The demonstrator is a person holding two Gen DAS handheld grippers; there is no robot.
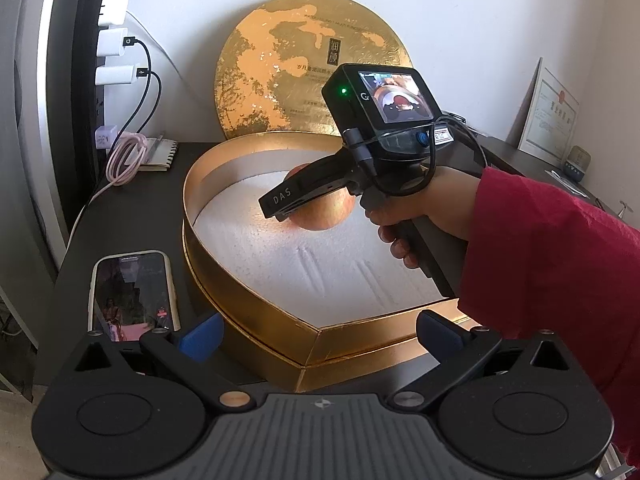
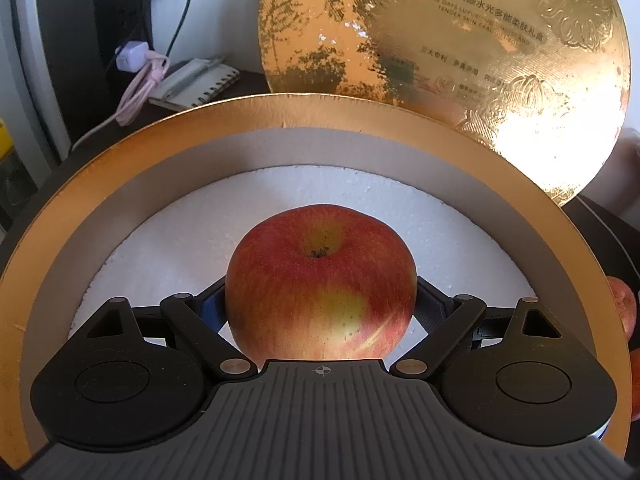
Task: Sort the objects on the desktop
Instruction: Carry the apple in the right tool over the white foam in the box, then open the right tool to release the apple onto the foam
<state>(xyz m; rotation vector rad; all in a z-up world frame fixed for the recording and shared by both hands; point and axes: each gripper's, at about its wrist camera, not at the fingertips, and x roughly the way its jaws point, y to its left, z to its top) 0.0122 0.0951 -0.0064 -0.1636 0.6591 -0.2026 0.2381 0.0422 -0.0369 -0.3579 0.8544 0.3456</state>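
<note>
A red and yellow apple [image 2: 320, 292] sits between the fingers of my right gripper [image 2: 320, 304], whose pads press its two sides. It is low over the white foam floor [image 2: 168, 232] of the open gold box [image 2: 100, 168]; whether it touches the foam I cannot tell. From the left wrist view, a hand in a red sleeve [image 1: 552, 264] holds that right gripper [image 1: 308, 200] over the box [image 1: 248, 312], apple [image 1: 324, 216] in its jaws. My left gripper [image 1: 320, 334] stands open at the box's near corner, with nothing between its blue fingertips [image 1: 204, 334].
The round gold lid [image 1: 312, 68] leans on the wall behind the box. A phone [image 1: 134, 292] lies left of the box. A notebook [image 1: 160, 154], a pink cable [image 1: 124, 160] and plugged chargers [image 1: 114, 42] are at the back left. More red fruit [image 2: 624, 308] shows at the right edge.
</note>
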